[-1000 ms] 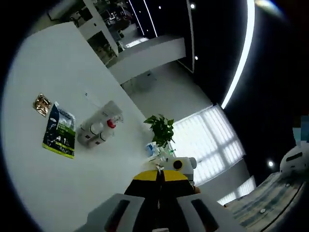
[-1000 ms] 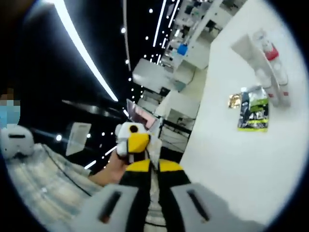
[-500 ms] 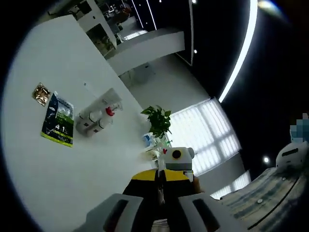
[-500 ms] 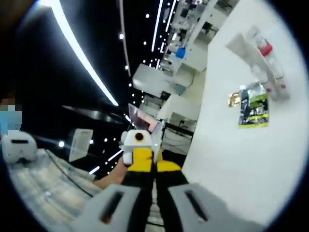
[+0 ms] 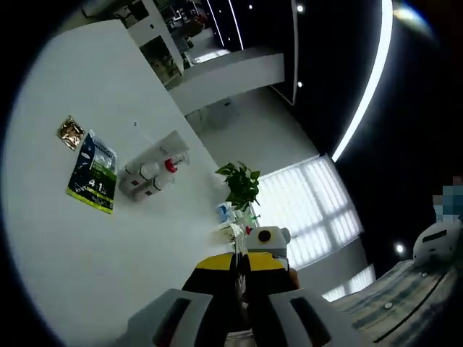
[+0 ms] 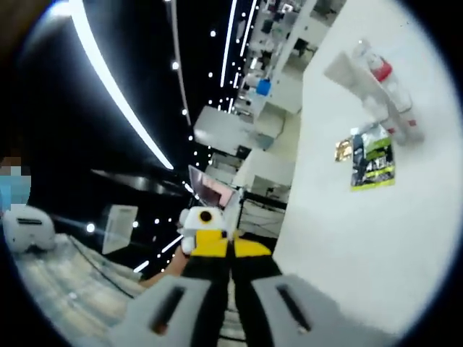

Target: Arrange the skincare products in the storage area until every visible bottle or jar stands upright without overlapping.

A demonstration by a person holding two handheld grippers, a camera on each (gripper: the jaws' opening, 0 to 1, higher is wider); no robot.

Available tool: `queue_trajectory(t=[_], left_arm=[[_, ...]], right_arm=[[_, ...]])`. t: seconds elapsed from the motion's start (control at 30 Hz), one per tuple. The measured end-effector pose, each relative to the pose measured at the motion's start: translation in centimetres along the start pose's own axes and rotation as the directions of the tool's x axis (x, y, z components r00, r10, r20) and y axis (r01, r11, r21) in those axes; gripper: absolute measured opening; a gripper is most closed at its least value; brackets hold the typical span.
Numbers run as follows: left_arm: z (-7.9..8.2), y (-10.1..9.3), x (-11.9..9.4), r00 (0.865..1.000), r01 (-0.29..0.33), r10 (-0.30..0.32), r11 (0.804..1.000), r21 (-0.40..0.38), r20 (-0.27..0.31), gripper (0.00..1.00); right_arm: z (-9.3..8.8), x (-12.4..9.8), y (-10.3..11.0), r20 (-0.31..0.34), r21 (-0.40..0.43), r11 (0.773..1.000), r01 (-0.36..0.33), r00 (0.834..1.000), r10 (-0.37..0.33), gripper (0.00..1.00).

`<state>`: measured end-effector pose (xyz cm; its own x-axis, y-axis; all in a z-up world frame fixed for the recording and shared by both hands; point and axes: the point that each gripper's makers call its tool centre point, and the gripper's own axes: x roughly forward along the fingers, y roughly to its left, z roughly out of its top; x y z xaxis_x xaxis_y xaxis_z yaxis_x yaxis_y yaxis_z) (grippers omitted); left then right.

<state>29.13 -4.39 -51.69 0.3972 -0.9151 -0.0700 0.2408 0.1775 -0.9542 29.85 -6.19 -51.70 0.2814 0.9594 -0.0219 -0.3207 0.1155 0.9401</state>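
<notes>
My left gripper (image 5: 233, 318) and right gripper (image 6: 217, 311) faced each other off the table's (image 5: 65, 253) edge, jaws clenched on nothing — wide bare white surface lay open beside them. The skincare bottles (image 5: 148, 177) lay toppled together, well apart from my jaws, just beside a dark sachet (image 5: 94, 173) and a small gold packet (image 5: 70, 131).
</notes>
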Motion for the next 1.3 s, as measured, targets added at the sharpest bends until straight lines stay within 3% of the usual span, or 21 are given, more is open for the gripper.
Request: queue_trajectory(t=[0.7, 0.9, 1.1, 1.2, 1.3], left_arm=[[-0.5, -0.1, -0.6, 0.998, -0.005, 0.006, 1.000, 0.017, -0.056, 0.01], [0.0, 0.3, -0.6, 0.999, -0.020, 0.020, 1.000, 0.011, -0.037, 0.01], [1.1, 0.7, -1.2, 1.000, -0.015, 0.015, 1.000, -0.003, -0.008, 0.01], [2.0, 1.3, -1.7, 1.000, -0.019, 0.019, 1.000, -0.008, 0.010, 0.01], [3.3, 3.2, -2.7, 0.998, -0.064, 0.064, 0.998, -0.009, 0.027, 0.01]], right_arm=[[0.2, -0.8, 0.0, 0.054, 0.014, 1.000, -0.014, 0.998, 0.013, 0.00], [0.3, -0.6, -0.5, 0.060, -0.059, 0.998, 0.023, 0.998, -0.019, 0.03], [-0.1, -0.9, -1.4, 0.058, -0.168, 0.982, 0.090, 0.995, -0.082, 0.15], [-0.2, -1.3, -1.6, 0.058, -0.217, 0.969, 0.119, 0.992, -0.109, 0.22], [-0.2, -1.8, -2.2, 0.078, -0.302, 0.937, 0.173, 0.985, -0.157, 0.32]])
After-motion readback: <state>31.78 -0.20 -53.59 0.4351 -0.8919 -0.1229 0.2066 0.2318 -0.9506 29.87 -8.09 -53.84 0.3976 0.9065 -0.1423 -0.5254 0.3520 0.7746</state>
